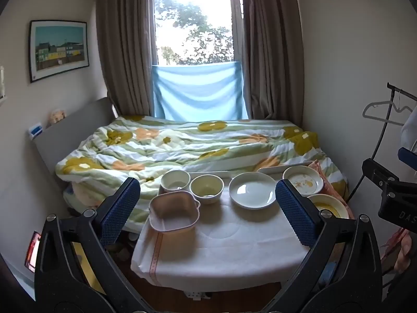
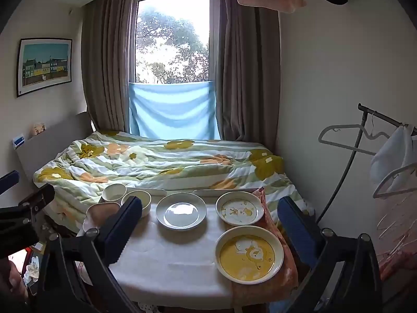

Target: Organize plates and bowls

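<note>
Both grippers hang above the near edge of a small cloth-covered table (image 1: 221, 247) pushed against the foot of a bed (image 1: 182, 143), and neither has anything in it: the left gripper (image 1: 206, 208) stands with its blue pads spread wide, nothing between them, and the right gripper (image 2: 206, 227) is spread just as wide and just as empty. Taking the plain white plate (image 1: 252, 190) in the middle of the table as our marker, here is the crockery: just to its left sits a cream bowl (image 1: 206, 189), beyond that toward the bed a white bowl (image 1: 175, 180), and nearer the camera on that side a pinkish square dish (image 1: 173, 214) with small handles. To the plate's right, a white plate with a yellow cartoon print (image 2: 239, 211), and nearer than that a bigger yellow plate with a bear drawn in it (image 2: 249, 254), cream-rimmed. All stand separate, none stacked. The left wrist view gives the square dish whole and shows the table's white cloth with its red stripe, but its right finger hides much of the bear plate (image 1: 329, 206). The right wrist view lays both printed plates open, resting on an orange patterned cloth (image 2: 276, 281), while its left finger covers most of the square dish (image 2: 97, 212). That view also catches a clothes rail with hangers (image 2: 365, 140) at the right wall.
</note>
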